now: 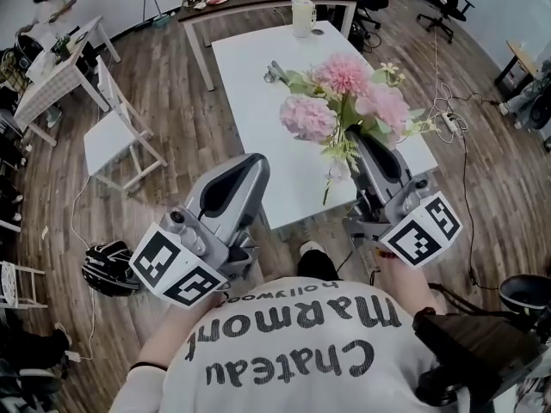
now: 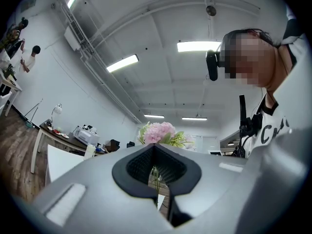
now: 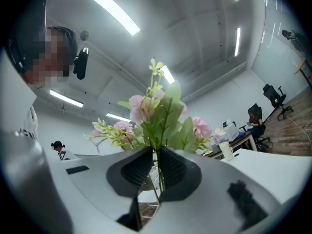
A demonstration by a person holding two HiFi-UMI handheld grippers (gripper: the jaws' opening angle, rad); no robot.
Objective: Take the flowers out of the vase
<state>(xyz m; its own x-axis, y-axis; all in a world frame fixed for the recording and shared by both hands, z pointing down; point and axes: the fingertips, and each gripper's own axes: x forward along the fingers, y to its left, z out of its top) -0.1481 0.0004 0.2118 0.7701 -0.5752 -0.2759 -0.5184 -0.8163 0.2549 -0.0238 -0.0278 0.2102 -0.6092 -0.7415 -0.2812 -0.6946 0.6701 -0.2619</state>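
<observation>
White table [image 1: 250,84] w/ wood floor around it is lying under both grippers. Right gripper [image 3: 156,155] is pinching the green stems of the flowers [image 1: 343,101], jaws pressing on them, w/ pink blooms sticking up over the table's near right part. Left gripper [image 2: 155,147] is holding nothing, jaw tips pressed together, near the flowers' left side.

Two grippers: left gripper [image 1: 245,169], right gripper [image 1: 368,144]. One flower bunch [image 1: 347,114], three big pink blooms [image 1: 307,117]. One white table [image 1: 258,84]. One white jug [image 1: 302,17]. One white folding chair [image 1: 114,134]. One black helmet [image 1: 108,268].
</observation>
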